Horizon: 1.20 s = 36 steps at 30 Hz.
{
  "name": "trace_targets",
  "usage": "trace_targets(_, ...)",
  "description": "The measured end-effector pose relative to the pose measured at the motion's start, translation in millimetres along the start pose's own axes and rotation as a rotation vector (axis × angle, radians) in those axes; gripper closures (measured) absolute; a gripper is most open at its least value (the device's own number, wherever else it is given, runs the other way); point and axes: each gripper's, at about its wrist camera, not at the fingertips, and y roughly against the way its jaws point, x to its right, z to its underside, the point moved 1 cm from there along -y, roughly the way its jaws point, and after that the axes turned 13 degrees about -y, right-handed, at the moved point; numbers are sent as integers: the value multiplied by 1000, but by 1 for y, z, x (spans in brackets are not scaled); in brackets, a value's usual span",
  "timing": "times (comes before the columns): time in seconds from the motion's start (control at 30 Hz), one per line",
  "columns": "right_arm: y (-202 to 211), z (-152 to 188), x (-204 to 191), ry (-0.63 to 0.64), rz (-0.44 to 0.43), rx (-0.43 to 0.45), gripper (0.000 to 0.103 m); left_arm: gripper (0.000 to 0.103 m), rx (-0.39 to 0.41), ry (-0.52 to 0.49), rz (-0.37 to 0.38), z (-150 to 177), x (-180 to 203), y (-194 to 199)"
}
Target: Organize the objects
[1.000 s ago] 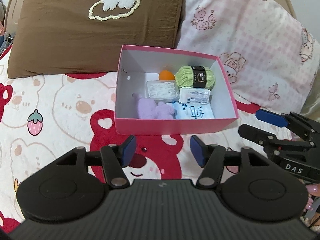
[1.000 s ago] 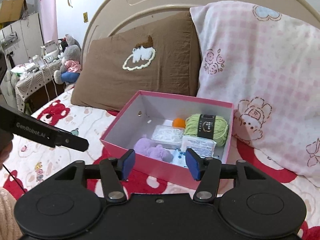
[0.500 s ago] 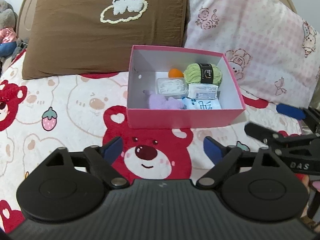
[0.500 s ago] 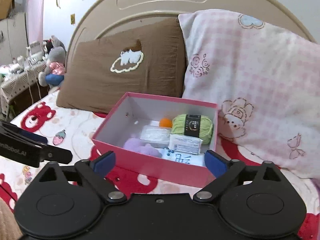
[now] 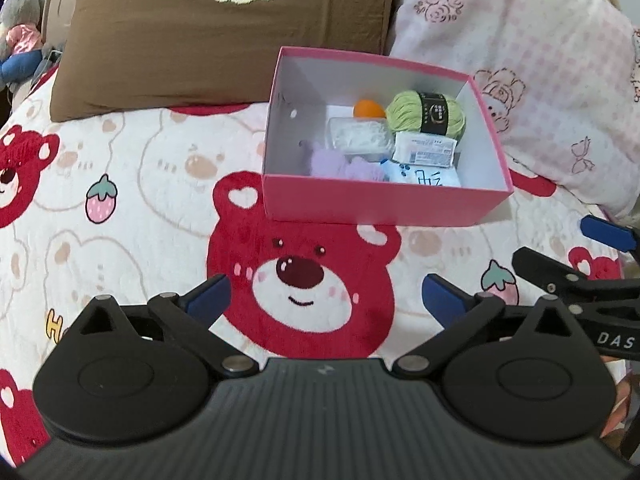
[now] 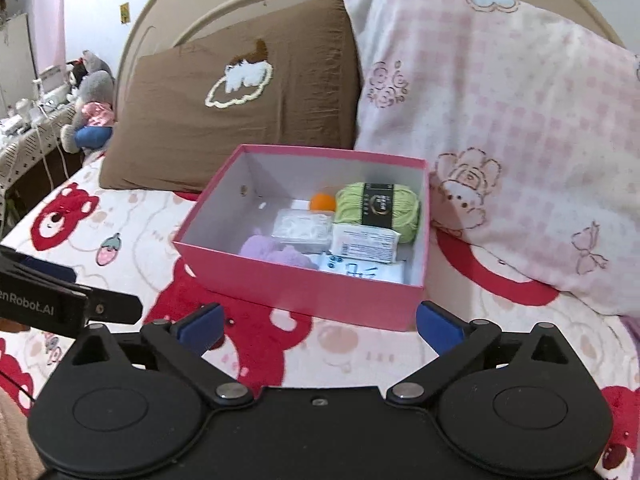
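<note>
An open pink box [image 5: 384,204] [image 6: 300,296] sits on the bear-print bedspread against the pillows. Inside lie a green yarn ball [image 5: 426,114] [image 6: 378,210], an orange ball [image 5: 368,109], a clear plastic case [image 5: 358,134], a white packet [image 5: 424,149], a purple fluffy item [image 5: 340,164] and a tissue pack [image 5: 424,178]. My left gripper [image 5: 326,296] hovers over the red bear in front of the box, its jaws opening with nothing between them. My right gripper [image 6: 319,326] is just short of the box's near wall, jaws opening too, also with nothing between them.
A brown pillow [image 6: 240,92] and a pink checked pillow [image 6: 500,120] lean on the beige headboard [image 6: 192,12] behind the box. A plush toy [image 6: 90,112] and a cluttered side table stand at the far left. Bedspread [image 5: 120,184] stretches left of the box.
Both grippers' jaws have spread from half-shut to wide. Both have drawn back a little from the pink box, which has stayed in place with its contents.
</note>
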Motion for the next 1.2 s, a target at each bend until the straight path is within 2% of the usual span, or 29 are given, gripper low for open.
trace_targets(0.33,-4,3,7,-15,33,-24,0,0,-3,-16,-37,-2,1,1)
trace_targets(0.47,-5,6,6,-5,0,-33,0,0,-9,-29,-81,-4,1,0)
trace_targets(0.67,-6,10,1,33,-4,-37,0,0,-7,-28,-78,-4,-1,0)
trace_targets(0.8,-4,10,0,35,-11,-30,0,0,6,19,-71,-3,-7,0)
trace_targets(1.0,-3,8,2,34,0,-22,0,0,12,30,-76,-3,-11,1)
trace_targets(1.2,4,6,4,19,32,11,0,0,-43,38,-85,-1,-12,-7)
